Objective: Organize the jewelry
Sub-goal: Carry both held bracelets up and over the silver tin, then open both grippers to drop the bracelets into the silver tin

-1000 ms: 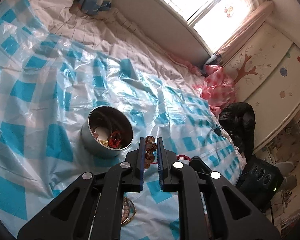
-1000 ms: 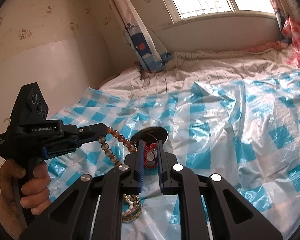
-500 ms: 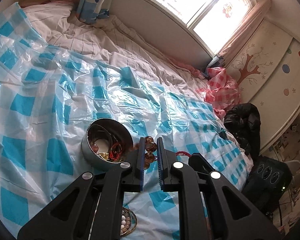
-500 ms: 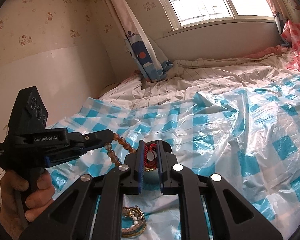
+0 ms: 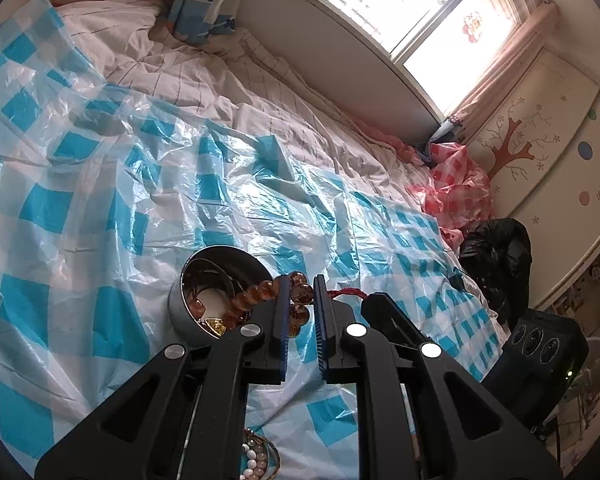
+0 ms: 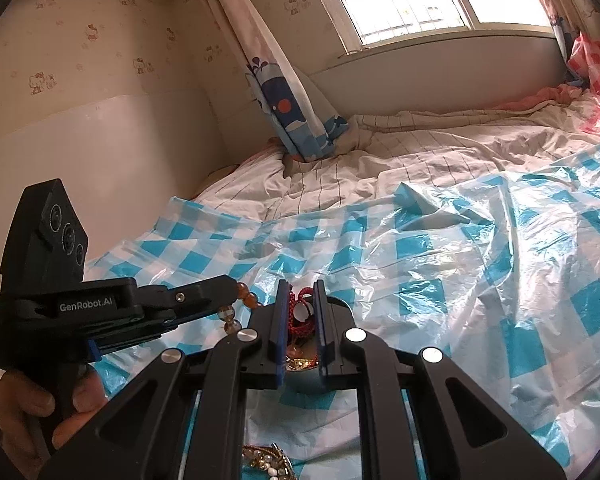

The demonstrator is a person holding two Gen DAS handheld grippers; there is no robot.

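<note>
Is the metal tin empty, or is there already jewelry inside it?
Not empty. The metal tin holds gold pieces and part of the amber bead bracelet drapes over its rim.

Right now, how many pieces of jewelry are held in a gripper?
2. The amber bead bracelet is in the left gripper, trailing into the metal bowl. The red cord piece is in the right gripper.
</note>
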